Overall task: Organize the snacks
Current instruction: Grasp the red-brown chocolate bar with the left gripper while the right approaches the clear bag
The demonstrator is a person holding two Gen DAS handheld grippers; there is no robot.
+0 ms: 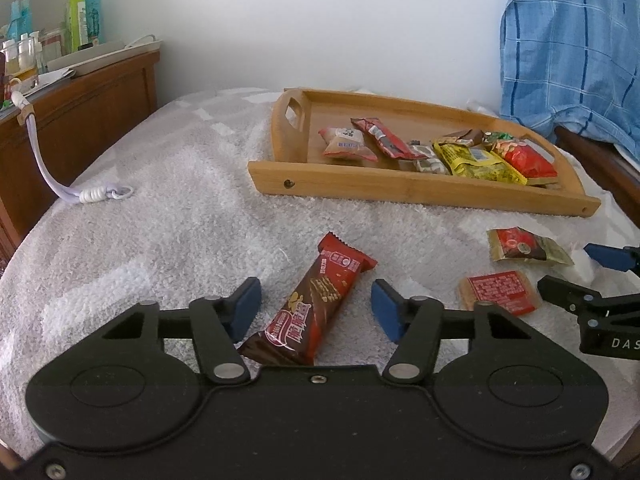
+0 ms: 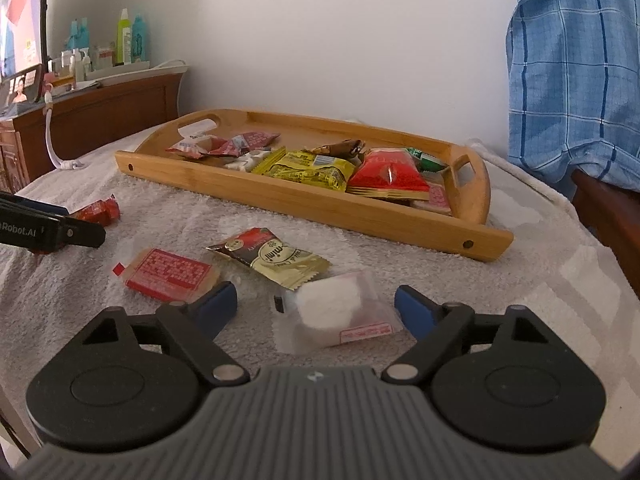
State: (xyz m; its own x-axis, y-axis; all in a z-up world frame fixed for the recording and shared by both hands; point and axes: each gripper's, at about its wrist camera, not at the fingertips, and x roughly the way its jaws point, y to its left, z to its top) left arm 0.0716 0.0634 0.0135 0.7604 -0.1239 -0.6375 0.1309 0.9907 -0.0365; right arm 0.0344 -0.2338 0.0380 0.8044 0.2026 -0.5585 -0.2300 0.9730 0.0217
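Left wrist: my left gripper straddled the chocolate bar, jaws partly open, no contact; tray far right held several snacks.
Right wrist: my right gripper gaped around the clear packet, ungripped; four snacks left.

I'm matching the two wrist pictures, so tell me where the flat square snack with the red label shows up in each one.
Left wrist: the square red-label snack lies at lower right on the towel, right of the left gripper.
Right wrist: it lies at lower left, just beyond the left blue pad.
Shared landmark: the wooden tray behind it.
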